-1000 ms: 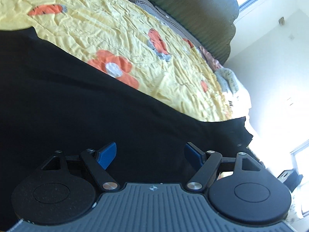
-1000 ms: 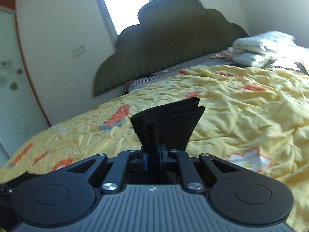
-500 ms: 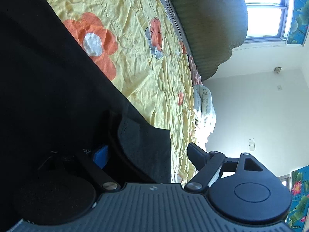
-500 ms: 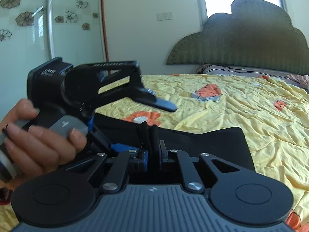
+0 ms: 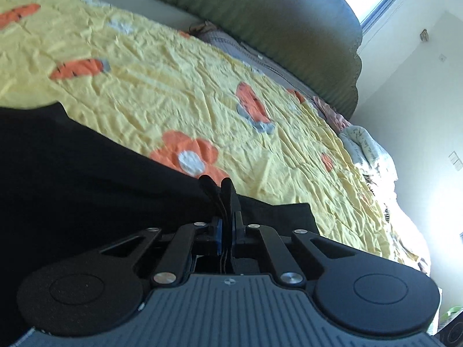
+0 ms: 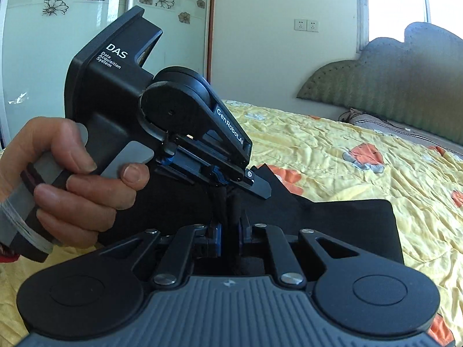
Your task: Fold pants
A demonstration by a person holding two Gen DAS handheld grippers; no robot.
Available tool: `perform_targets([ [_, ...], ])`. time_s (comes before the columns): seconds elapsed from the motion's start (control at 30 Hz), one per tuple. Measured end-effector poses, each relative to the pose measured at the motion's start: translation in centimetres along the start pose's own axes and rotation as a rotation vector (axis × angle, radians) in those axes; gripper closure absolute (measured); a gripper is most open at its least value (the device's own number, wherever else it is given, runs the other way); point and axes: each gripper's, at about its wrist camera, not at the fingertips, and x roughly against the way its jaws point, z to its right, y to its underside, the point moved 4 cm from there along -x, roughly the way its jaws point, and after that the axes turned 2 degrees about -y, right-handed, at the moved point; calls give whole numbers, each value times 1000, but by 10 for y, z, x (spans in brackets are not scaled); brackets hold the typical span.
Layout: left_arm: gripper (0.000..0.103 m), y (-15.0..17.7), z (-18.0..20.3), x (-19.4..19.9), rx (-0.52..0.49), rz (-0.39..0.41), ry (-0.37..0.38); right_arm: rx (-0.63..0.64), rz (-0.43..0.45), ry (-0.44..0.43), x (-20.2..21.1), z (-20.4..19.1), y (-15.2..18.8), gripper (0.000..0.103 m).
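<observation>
Black pants (image 5: 72, 179) lie on the yellow flowered bedspread (image 5: 173, 92). In the left wrist view my left gripper (image 5: 220, 186) has its jaws closing on a bunched fold of the pants' edge, and the blue pads press on the cloth. In the right wrist view my right gripper (image 6: 229, 202) is shut on another bunch of the same pants (image 6: 347, 222). The left gripper (image 6: 257, 186), held by a person's hand (image 6: 72, 179), sits just beyond and to the left of it, with the two grips close together.
A green padded headboard (image 5: 289, 29) stands at the far end of the bed. Folded bedding (image 5: 364, 150) lies at the bed's far right. A wardrobe door with flower prints (image 6: 58, 29) is behind the left gripper. The bedspread (image 6: 347, 150) stretches right.
My left gripper went from wide open to shut on a fold of the pants. My right gripper carried its fold across the bed until it sat beside the left gripper.
</observation>
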Motion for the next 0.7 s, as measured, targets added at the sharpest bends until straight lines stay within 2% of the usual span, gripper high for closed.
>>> perform_targets([
  [0.17,99,-10,-14,28,-105,124,-133,45,37,-55,-15,-22,-17,93],
  [0.23,99,-11,-20,33,-143,149,-186,58,41,-83,-23,-31,-21,93],
  [0.3,99,-10,-28,32,-143,142,-212,64,28,-118,-32,-40,-22,93],
  [0.4,98,-6,-42,18,-154,73,-250,91,1,-148,-44,-54,-18,92],
  [0.47,82,-3,-51,14,-119,46,-265,100,-36,-150,-54,-60,-12,92],
  [0.5,74,-3,-55,16,-105,52,-269,95,-61,-156,-58,-60,-9,88],
  [0.57,70,-6,-59,24,-91,85,-295,77,-107,-162,-64,-61,-5,73],
  [0.6,68,-8,-61,30,-97,113,-331,77,-107,-157,-61,-61,-5,56],
  [0.63,68,-12,-62,35,-105,134,-363,83,-101,-156,-56,-61,-6,44],
  [0.7,68,-21,-65,44,-110,161,-409,90,-61,-190,-39,-58,-13,44],
])
